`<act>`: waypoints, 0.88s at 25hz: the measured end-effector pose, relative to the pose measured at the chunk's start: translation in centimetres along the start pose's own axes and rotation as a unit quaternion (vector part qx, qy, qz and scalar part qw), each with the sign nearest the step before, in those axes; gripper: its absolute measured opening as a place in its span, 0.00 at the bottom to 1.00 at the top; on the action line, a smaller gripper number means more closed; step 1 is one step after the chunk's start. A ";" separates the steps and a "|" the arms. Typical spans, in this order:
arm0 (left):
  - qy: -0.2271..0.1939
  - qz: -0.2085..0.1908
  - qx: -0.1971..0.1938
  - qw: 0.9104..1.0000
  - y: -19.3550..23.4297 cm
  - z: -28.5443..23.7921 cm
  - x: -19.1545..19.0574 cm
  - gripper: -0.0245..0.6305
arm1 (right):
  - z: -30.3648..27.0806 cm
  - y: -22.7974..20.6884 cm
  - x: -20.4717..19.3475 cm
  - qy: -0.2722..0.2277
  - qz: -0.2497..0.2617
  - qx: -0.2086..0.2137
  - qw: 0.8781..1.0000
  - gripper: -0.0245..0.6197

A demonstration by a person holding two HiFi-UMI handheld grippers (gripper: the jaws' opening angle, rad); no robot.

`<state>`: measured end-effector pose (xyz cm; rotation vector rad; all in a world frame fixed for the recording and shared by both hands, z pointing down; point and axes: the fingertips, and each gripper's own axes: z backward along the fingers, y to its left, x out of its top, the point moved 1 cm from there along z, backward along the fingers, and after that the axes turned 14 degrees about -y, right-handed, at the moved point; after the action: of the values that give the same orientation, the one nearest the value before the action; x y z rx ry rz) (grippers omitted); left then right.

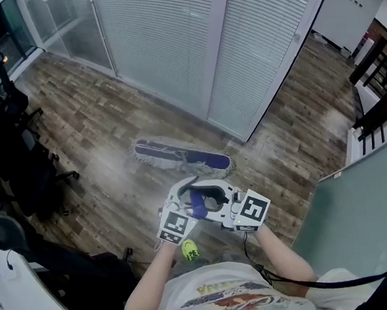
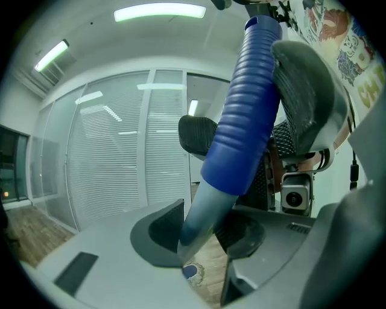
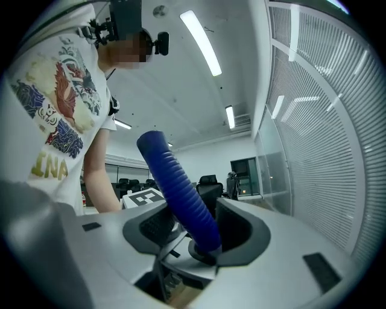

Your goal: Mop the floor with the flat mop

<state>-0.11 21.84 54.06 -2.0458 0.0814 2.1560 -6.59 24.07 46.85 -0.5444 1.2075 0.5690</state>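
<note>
In the head view the flat mop's purple head [image 1: 182,157] lies on the wood floor [image 1: 93,127] ahead of me, close to the blind-covered glass wall. Its handle [image 1: 197,202] has a blue ribbed grip and rises toward my chest. Both grippers face each other around it. My left gripper [image 1: 190,201] is shut on the handle where the blue grip [image 2: 247,114] meets the grey shaft [image 2: 202,232]. My right gripper [image 1: 209,203] is shut on the blue grip [image 3: 181,187] between its jaws [image 3: 199,232]. A small yellow-green object [image 1: 190,250] shows just below the grippers.
Black office chairs [image 1: 13,157] crowd the left side. The glass wall with white blinds [image 1: 187,40] runs across the back. A black rack [image 1: 380,88] and a grey-green partition [image 1: 367,214] stand at the right. A black cable [image 1: 291,282] hangs by my right arm.
</note>
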 end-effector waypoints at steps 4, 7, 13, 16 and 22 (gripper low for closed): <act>0.000 0.005 -0.005 1.000 2.7 -1.2 -0.5 0.22 | -1.3 -2.7 -0.5 0.001 -0.003 -0.004 1.000 0.35; -0.003 0.005 -0.006 1.000 4.5 -2.5 -0.7 0.22 | -2.0 -4.9 -0.4 -0.004 0.001 -0.009 1.000 0.35; -0.006 -0.001 0.000 1.000 8.6 -6.3 -0.7 0.21 | -2.9 -10.4 0.5 -0.012 0.001 -0.007 1.000 0.35; 0.002 -0.002 0.002 1.000 11.3 -8.7 -1.3 0.21 | -3.5 -14.0 0.3 -0.011 -0.002 -0.001 1.000 0.35; 0.017 -0.005 0.010 1.000 17.1 -14.5 -2.3 0.21 | -4.3 -22.0 0.7 -0.012 -0.002 0.008 1.000 0.35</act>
<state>11.61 2.61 54.23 -2.0685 0.0982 2.1054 5.25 5.04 46.92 -0.5245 1.1862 0.5599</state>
